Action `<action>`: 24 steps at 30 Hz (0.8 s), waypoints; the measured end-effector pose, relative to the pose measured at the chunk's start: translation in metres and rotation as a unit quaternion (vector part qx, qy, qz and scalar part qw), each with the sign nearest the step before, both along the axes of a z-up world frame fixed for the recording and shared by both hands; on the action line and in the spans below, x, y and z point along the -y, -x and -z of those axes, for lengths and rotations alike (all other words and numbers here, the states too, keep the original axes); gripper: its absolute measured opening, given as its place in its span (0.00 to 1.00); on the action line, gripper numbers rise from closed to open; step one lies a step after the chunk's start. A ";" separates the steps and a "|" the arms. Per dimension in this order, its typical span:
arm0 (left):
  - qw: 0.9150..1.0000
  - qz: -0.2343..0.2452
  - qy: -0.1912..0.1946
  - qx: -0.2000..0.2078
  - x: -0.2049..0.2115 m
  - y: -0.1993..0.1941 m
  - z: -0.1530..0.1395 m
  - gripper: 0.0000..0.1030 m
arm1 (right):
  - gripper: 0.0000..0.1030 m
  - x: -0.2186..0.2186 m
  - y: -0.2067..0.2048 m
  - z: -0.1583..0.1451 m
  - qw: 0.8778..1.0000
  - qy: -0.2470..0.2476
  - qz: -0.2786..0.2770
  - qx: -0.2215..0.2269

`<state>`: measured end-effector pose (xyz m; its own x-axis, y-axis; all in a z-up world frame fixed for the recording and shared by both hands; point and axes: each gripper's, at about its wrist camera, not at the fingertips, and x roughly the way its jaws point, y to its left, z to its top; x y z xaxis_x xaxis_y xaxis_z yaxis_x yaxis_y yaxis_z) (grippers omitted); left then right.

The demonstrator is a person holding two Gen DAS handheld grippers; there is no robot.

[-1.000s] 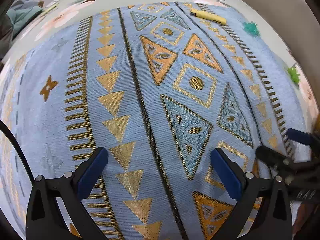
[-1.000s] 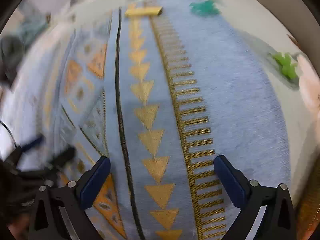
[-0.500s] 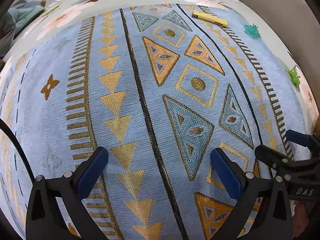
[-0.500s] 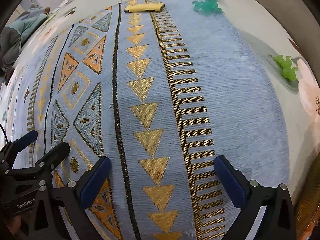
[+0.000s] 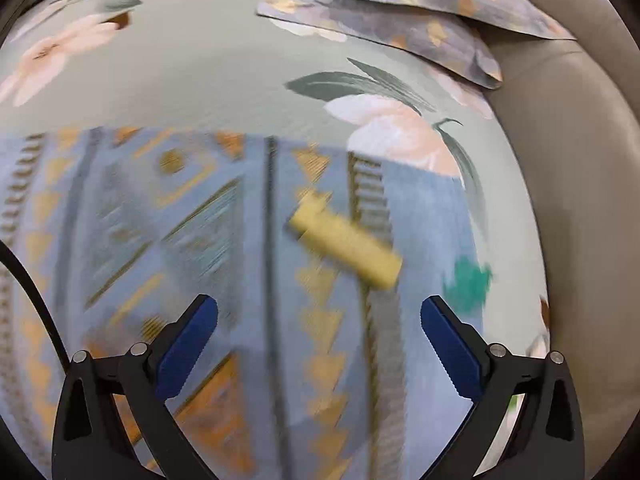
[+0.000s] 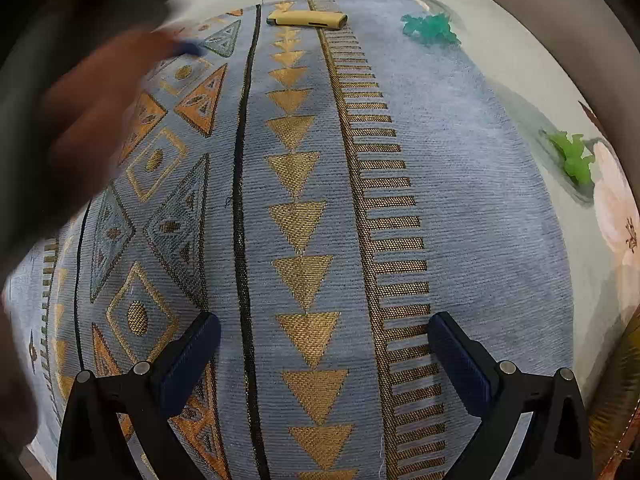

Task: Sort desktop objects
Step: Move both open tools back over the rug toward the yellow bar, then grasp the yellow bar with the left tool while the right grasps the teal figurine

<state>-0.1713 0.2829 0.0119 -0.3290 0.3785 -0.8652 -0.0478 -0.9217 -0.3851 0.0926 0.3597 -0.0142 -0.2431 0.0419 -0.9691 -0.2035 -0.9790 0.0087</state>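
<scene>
The yellow bar [image 5: 346, 246], a flat oblong object, is seen lying on the blue patterned cloth [image 5: 248, 280] just ahead of the left claw [image 5: 319, 340], at about twelve to one o'clock from the midpoint between its fingertips. Its long axis is laid from roughly ten o'clock to four o'clock in the left wrist view, so it sits oblique to the line on which the fingers close; a turn of the wrist would probably be needed before a clean grip across its narrow side could be made. The left claw is held wide apart and nothing is gripped. The view is smeared by motion, so finer detail of the bar cannot be told.

From the right claw [image 6: 324, 354], also spread apart and empty, the same yellow bar [image 6: 307, 19] is found well away at twelve o'clock, near the far edge of the cloth. The left hand is therefore judged the nearer for this pick.

A teal toy [image 5: 468, 280] is placed at about two o'clock of the left claw, near the bar but apart from it. A green toy [image 6: 572, 156] is seen off the cloth on the floral bedsheet [image 6: 612, 208], at two o'clock of the right claw.
</scene>
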 end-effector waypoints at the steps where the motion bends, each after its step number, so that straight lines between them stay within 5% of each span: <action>1: 1.000 -0.012 0.006 -0.002 -0.004 -0.003 -0.004 0.96 | 1.00 -0.002 -0.001 0.000 1.000 0.000 0.000 0.001; 4: 0.998 -0.038 0.057 -0.018 -0.024 0.015 0.002 0.96 | 1.00 -0.012 -0.003 0.001 1.000 0.013 0.004 0.005; 7: 0.993 0.007 0.112 -0.036 -0.040 0.011 0.010 0.94 | 1.00 -0.020 -0.004 0.001 1.000 0.020 0.003 0.013; 9: 0.992 0.038 0.109 -0.056 -0.036 0.006 0.009 0.83 | 1.00 -0.024 -0.006 0.001 1.000 0.019 -0.005 0.017; 14: 0.986 0.127 0.087 -0.061 -0.006 -0.002 0.000 0.34 | 1.00 -0.039 -0.012 -0.001 0.998 0.036 -0.032 0.033; 18: 0.980 0.186 0.049 -0.054 0.015 -0.006 -0.002 0.33 | 1.00 -0.069 -0.015 -0.015 0.998 0.048 -0.017 0.023; 24: 0.984 0.162 0.043 -0.058 0.012 -0.010 -0.002 0.34 | 1.00 -0.140 0.010 -0.045 0.999 0.005 0.041 -0.024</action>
<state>-0.1614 0.2709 0.0140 -0.3010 0.4071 -0.8624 -0.3829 -0.8798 -0.2817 0.0828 0.4999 0.0309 -0.2861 0.0547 -0.9566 -0.2818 -0.9590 0.0295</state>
